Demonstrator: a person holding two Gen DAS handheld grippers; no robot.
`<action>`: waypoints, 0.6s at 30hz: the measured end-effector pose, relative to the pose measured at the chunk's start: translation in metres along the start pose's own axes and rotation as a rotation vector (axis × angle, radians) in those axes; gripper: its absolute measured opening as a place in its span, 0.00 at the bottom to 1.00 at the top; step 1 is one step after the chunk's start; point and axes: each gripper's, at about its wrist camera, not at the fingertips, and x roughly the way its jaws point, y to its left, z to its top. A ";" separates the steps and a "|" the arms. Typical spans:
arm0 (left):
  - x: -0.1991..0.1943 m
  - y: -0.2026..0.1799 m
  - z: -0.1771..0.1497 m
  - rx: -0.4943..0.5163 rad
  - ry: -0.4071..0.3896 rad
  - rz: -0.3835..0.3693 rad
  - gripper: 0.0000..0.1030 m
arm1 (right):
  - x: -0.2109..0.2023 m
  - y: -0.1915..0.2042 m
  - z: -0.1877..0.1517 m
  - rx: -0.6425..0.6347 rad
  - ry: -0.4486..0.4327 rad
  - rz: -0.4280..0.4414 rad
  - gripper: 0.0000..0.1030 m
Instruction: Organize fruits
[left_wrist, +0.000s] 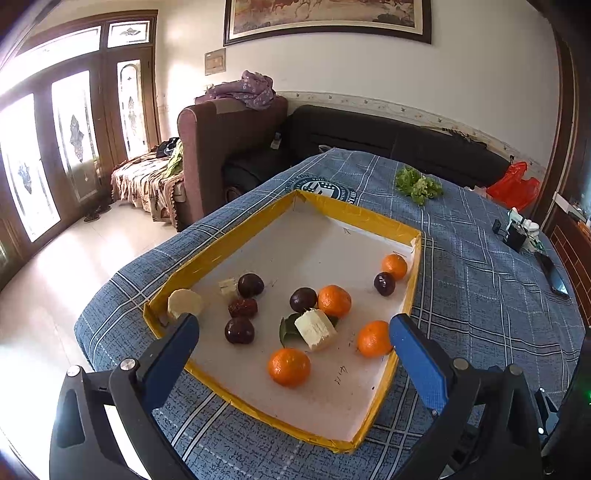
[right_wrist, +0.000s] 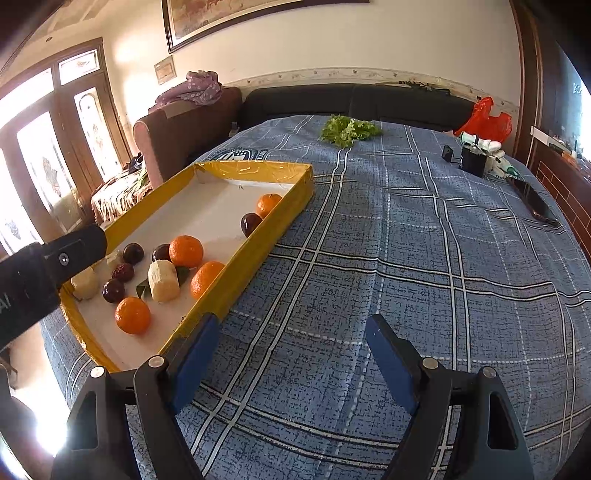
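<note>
The left hand-held gripper (left_wrist: 293, 334) hangs over the near end of a shallow tray (left_wrist: 229, 236) with yellow taped walls, its blue fingers (left_wrist: 419, 363) spread wide with nothing between them. The right hand-held gripper (right_wrist: 291, 343) is likewise spread wide and empty, poised over bare blue plaid cloth (right_wrist: 424, 258) just to the right of the tray's near corner.

The tray lies on the cloth-covered surface and holds all the fruit. Nearest the left gripper sits a tangerine (left_wrist: 289, 367), with a second tangerine (left_wrist: 373, 338) by the right wall. Just beyond lie a pale cut chunk (left_wrist: 316, 329) resting on a green leaf (left_wrist: 287, 328), a dark round fruit (left_wrist: 239, 330) and a wrinkled red date (left_wrist: 242, 307). Another pale chunk (left_wrist: 184, 302) sits against the left wall. Farther in are a third tangerine (left_wrist: 334, 301) touching a dark fruit (left_wrist: 303, 299), and another dark fruit (left_wrist: 250, 285). Near the right wall, farther still, lie a dark fruit (left_wrist: 384, 283) and a fourth tangerine (left_wrist: 394, 266).

Beyond the tray, a bunch of leafy greens (right_wrist: 347, 131) lies on the cloth, and a red plastic bag (right_wrist: 485, 120) sits at the far right edge.
</note>
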 end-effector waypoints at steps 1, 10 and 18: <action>0.000 0.000 0.001 -0.003 -0.004 0.002 1.00 | 0.001 0.000 0.000 0.002 0.003 0.001 0.83; -0.023 0.008 0.001 -0.037 -0.136 0.102 1.00 | -0.009 0.008 0.000 -0.028 -0.067 -0.039 0.83; -0.041 0.013 0.006 -0.067 -0.197 0.097 1.00 | -0.022 0.014 0.001 -0.068 -0.119 -0.041 0.85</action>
